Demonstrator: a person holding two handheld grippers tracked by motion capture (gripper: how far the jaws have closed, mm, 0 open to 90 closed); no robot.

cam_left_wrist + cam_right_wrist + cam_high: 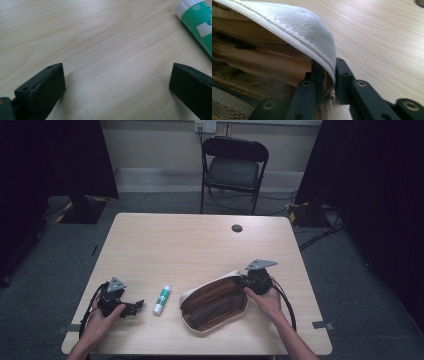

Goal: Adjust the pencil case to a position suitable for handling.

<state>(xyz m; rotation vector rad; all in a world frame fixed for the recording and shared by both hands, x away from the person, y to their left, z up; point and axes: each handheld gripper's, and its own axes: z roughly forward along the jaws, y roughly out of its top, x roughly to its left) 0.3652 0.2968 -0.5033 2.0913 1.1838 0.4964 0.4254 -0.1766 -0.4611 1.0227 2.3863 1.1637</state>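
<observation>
1. The right gripper [329, 75] is pinching the white zipper edge of the pencil case [214, 304], holding it open on the wooden table [200, 245].
2. The left gripper [131, 308] is resting with its jaws spread wide and nothing between them.
3. The green glue stick [161, 300] is lying between the left gripper and the pencil case.
4. Next, I think, the left gripper needs to reach for the glue stick and close on it.

Black claws [117, 87], screw holes, grey three-cornered top plates, black cables
</observation>
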